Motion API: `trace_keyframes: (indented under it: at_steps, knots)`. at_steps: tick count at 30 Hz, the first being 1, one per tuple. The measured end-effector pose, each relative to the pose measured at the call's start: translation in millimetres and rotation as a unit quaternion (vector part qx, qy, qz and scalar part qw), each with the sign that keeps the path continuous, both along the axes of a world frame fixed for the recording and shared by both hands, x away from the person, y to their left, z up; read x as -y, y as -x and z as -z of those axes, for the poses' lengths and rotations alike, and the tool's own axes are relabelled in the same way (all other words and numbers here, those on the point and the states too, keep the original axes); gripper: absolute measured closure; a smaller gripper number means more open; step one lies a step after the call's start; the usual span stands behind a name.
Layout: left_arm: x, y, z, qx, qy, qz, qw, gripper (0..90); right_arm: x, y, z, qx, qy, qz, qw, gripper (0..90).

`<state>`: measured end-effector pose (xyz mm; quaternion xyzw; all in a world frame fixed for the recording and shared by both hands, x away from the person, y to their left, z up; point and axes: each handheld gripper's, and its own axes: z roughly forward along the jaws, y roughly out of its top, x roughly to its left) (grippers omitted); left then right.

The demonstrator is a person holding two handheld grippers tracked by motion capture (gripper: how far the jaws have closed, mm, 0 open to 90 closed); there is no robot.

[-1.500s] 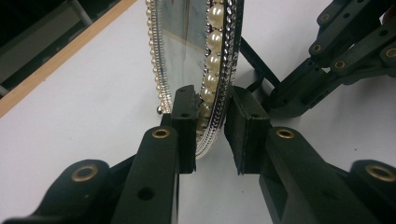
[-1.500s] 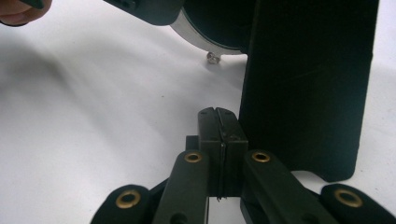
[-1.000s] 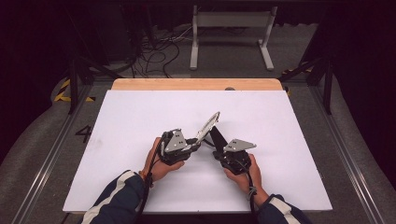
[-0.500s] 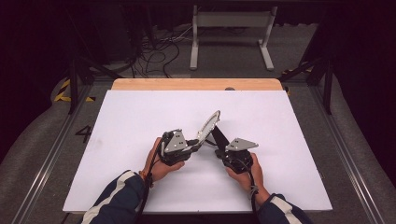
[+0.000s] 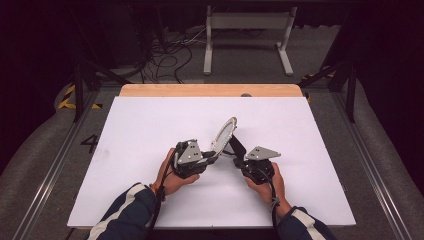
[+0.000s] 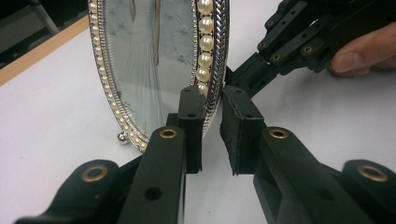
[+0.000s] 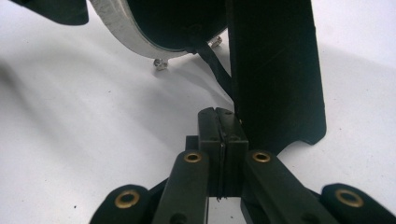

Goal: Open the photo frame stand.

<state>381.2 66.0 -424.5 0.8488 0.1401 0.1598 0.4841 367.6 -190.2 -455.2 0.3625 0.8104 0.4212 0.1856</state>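
Note:
An oval picture frame (image 5: 223, 134) with a silver, pearl-studded rim stands tilted on the white table (image 5: 145, 130). In the left gripper view its glass front (image 6: 149, 70) faces left. My left gripper (image 5: 214, 153) comes in from the left. Its jaws (image 6: 212, 126) clamp the frame's lower rim, one pad on the glass side and one behind. My right gripper (image 5: 236, 146) is behind the frame, shut (image 7: 218, 116). Its tips rest against the edge of the frame's black back stand (image 7: 275, 70), beside a thin black strap (image 7: 215, 63). I cannot tell whether anything thin is pinched there.
A wooden strip (image 5: 210, 90) runs along the table's far edge. Beyond it, on the floor, are a metal stand (image 5: 247, 35) and loose cables (image 5: 170, 55). Metal rails (image 5: 55, 165) flank the table. The other gripper and its hand (image 6: 359, 56) show at the upper right of the left gripper view.

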Motion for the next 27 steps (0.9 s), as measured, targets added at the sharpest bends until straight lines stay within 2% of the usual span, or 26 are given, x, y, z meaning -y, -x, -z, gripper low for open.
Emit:
trace_keyframes:
  at_steps: [10,15,17,23,27]
  knots:
    - [-6.2,1.2,-3.2,0.001,0.003,0.005,1.0,76.7,2.7,-1.5,-0.3,0.002,0.002,0.005,1.0,90.0]
    - [-15.0,2.8,-3.8,0.003,-0.011,0.002,0.9999,75.9,5.0,-2.7,-0.4,0.001,0.001,0.008,1.0,90.0]
    - [-18.3,3.6,-3.1,-0.002,-0.008,0.0,1.0,75.8,5.4,-3.2,-0.5,0.002,0.002,0.009,1.0,90.0]
    - [-28.1,6.4,-2.0,-0.001,-0.019,-0.002,0.9998,74.2,7.3,-4.0,-0.9,0.002,0.003,0.015,0.9999,90.0]
    - [-34.5,9.3,-2.3,0.0,-0.018,-0.004,0.9998,73.5,8.7,-4.7,-1.2,0.003,0.004,0.016,0.9999,89.8]
